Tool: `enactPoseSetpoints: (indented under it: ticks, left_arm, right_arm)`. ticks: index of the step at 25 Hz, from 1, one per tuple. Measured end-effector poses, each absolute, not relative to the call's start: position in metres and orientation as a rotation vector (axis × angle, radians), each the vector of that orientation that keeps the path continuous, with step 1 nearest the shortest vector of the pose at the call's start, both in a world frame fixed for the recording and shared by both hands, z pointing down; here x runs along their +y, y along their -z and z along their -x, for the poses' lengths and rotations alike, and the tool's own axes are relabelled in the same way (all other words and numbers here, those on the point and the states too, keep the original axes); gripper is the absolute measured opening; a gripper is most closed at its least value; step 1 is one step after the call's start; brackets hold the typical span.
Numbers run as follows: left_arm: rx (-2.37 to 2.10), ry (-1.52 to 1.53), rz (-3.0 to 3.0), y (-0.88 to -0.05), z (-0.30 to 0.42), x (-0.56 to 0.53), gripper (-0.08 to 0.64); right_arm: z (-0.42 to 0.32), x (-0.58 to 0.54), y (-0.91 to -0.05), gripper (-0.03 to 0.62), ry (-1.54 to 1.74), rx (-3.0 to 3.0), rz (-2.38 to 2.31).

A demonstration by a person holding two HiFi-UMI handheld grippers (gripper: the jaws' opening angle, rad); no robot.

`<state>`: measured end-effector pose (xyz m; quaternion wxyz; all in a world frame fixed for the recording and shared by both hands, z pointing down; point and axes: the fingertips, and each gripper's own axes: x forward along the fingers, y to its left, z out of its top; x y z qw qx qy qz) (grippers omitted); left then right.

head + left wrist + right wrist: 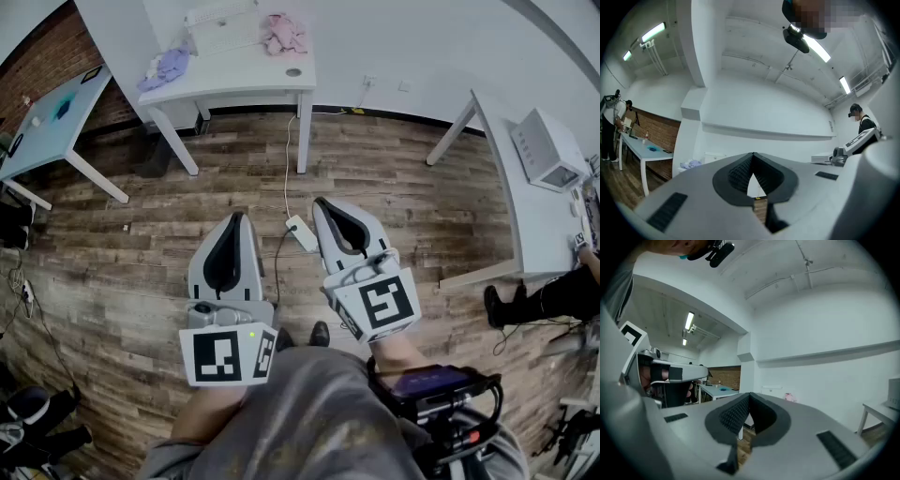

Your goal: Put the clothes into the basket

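Observation:
On the white table [244, 86] at the far side of the room lie a purple garment [166, 67] at its left end and a pink garment [285, 34] at its right end, with a white basket [221, 28] between them. Both grippers hang over the wooden floor, well short of that table. My left gripper [236, 217] is shut with nothing in it, tips touching [752, 154]. My right gripper [322, 202] is also shut and empty [749, 394]. The pink garment [789, 397] shows small in the right gripper view.
A white power strip [302, 232] with its cable lies on the floor just ahead of the grippers. A second table [47, 124] stands at the left, a third [525, 187] with a white box [548, 150] at the right. A seated person's legs [544, 300] are at the right.

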<state>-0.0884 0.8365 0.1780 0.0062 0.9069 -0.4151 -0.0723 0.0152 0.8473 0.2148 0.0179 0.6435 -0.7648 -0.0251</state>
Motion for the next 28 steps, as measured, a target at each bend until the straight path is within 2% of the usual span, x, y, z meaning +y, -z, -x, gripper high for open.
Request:
enactPoseSetpoints:
  ticks: [19,28]
  left_arm:
    - [-1.294,0.259,-2.792,-0.193,0.14,0.808,0.008]
    - [-1.293,0.216,-2.776,-0.206,0.119,0.764,0.008]
  right_arm:
    - [0.015,0.826,-0.224,0.008,0.024,-2.374,-2.045]
    - [-0.009,0.785,-0.242,0.008,-0.042,-2.371,-2.049]
